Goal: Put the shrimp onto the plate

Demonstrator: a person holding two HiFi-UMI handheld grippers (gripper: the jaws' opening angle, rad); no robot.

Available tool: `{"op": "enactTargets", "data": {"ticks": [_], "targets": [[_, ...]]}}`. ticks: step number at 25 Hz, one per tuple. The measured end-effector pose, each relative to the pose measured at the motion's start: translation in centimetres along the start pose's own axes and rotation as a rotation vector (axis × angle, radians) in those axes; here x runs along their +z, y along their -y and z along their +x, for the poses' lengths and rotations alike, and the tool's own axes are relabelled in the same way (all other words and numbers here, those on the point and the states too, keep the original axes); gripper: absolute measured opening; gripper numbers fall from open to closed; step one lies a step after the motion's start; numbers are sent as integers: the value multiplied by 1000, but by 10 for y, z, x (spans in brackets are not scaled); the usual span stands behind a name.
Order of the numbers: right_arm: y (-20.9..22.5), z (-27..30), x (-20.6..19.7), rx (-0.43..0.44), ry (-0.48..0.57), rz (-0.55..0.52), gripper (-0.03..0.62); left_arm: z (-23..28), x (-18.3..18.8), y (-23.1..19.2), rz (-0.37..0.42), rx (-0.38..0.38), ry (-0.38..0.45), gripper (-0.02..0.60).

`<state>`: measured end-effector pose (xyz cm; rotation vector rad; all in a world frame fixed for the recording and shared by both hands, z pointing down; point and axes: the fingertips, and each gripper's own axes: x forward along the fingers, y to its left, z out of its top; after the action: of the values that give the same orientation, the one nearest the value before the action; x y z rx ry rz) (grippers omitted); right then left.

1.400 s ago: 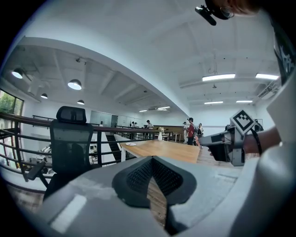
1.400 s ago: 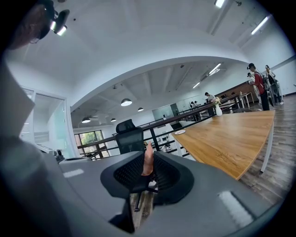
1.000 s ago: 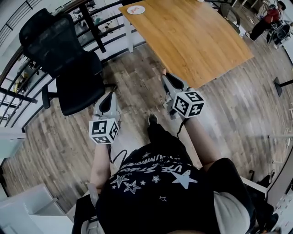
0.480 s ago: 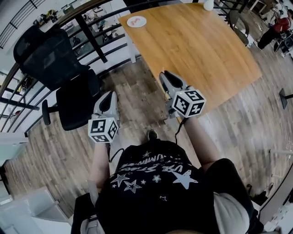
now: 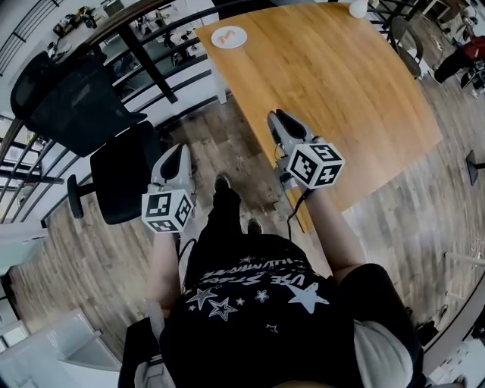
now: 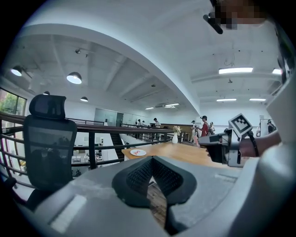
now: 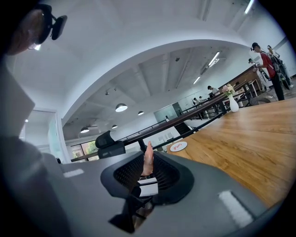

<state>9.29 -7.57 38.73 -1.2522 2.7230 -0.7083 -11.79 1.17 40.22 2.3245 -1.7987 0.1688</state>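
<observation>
Right gripper (image 5: 280,120): jaws nearly together, pads clamped on the shrimp (image 7: 148,159). The shrimp is pink and thin and stands upright between the pads, its tip poking just past the jaw tips. The lower part is hidden in the jaw throat. Seen from the head view, this gripper is held at the near edge of the table (image 5: 341,83) and points along that edge toward the table's far corner. The plate (image 5: 229,36) sits on that far corner, small and white, well apart from the gripper and the shrimp. In the right gripper view the plate appears just right of the shrimp's tip, far back on the table. A small reddish mark shows on the plate, too small to identify. Left gripper (image 5: 179,151): jaw tips meet, with only a thin slit behind them showing floor boards and nothing between the pads. It is held off the table's near side, over the floor, between the table and the chair (image 5: 83,106). A white vase (image 5: 358,8) stands at the table's far edge, away from the plate corner.
</observation>
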Motion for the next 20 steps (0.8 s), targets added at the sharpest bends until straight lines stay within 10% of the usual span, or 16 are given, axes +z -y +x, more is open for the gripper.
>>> {"op": "enactTargets", "data": {"ticks": [20], "targets": [[109,233,42,-162,-40,-29,67,257,38,-135,-16,-168,-63,2]]}}
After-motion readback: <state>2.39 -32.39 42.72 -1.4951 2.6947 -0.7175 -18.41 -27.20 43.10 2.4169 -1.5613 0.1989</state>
